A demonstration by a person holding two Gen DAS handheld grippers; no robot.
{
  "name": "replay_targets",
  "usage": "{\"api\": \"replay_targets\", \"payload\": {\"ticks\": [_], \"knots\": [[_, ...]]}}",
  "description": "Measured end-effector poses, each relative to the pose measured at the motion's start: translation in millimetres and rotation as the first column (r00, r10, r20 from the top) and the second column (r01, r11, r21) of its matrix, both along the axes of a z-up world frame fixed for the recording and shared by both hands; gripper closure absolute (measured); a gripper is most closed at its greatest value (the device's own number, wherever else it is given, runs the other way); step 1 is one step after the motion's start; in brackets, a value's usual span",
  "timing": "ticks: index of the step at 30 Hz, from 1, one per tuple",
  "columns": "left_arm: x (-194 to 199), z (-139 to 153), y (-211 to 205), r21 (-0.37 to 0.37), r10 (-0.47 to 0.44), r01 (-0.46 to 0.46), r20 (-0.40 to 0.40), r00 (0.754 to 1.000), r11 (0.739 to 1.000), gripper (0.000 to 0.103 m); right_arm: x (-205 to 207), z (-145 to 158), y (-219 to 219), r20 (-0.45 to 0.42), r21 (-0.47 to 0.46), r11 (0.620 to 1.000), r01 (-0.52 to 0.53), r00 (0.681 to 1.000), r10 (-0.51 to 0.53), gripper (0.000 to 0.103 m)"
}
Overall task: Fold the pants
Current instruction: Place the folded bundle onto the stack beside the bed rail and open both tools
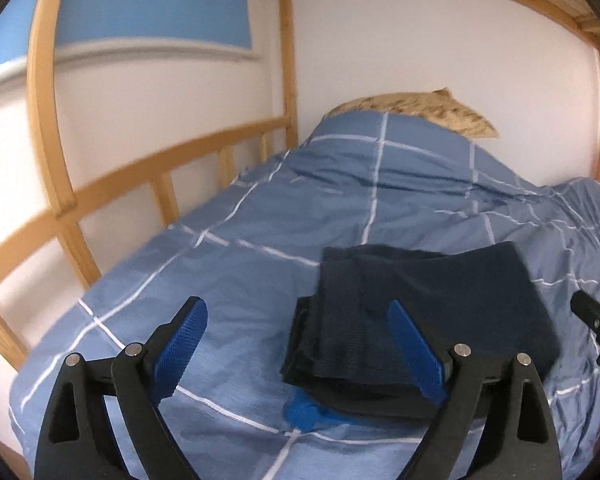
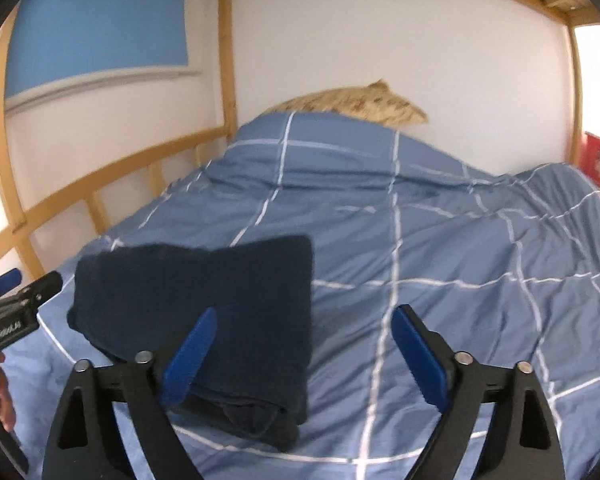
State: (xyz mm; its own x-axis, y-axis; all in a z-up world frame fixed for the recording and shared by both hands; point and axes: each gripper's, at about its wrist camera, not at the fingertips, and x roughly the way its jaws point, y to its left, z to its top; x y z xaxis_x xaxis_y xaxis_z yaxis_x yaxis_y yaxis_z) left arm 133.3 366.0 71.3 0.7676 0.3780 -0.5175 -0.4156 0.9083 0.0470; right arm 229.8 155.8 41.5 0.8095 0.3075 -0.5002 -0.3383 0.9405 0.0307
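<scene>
The dark navy pants lie folded into a compact stack on the blue checked duvet. In the right wrist view the pants sit at the lower left. My left gripper is open and empty, raised above the bed, its right finger over the stack's left part. My right gripper is open and empty, its left finger over the stack's right part. Each gripper shows at the edge of the other's view: the right one, the left one.
A wooden bunk-bed frame with a slatted rail runs along the left. A patterned pillow lies at the head of the bed against a white wall. A small blue thing peeks from under the stack. A red item stands at far right.
</scene>
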Motion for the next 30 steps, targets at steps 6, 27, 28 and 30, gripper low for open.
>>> {"api": "replay_targets", "payload": {"ticks": [6,27,28,30], "knots": [[-32,24,-49,0.019,-0.06,0.06,0.013,0.998,0.998,0.005,-41,24,-38,0.071,-0.011,1.0,-0.011,0.997,0.011,0.007],[-132,22,-225,0.172,-0.244,0.238,0.013,0.97,0.956,0.0,-173,20,-186,0.07,-0.066,0.991,0.12,0.991,-0.115,0.005],[-135,21,-230,0.174,-0.246,0.24,0.012,0.969,0.955,0.0,-177,17,-192,0.059,-0.064,0.99,0.126,0.991,-0.122,0.005],[-140,19,-238,0.174,-0.248,0.242,0.012,0.969,0.955,0.0,-184,12,-202,0.041,-0.061,0.989,0.132,0.991,-0.13,0.005]]}}
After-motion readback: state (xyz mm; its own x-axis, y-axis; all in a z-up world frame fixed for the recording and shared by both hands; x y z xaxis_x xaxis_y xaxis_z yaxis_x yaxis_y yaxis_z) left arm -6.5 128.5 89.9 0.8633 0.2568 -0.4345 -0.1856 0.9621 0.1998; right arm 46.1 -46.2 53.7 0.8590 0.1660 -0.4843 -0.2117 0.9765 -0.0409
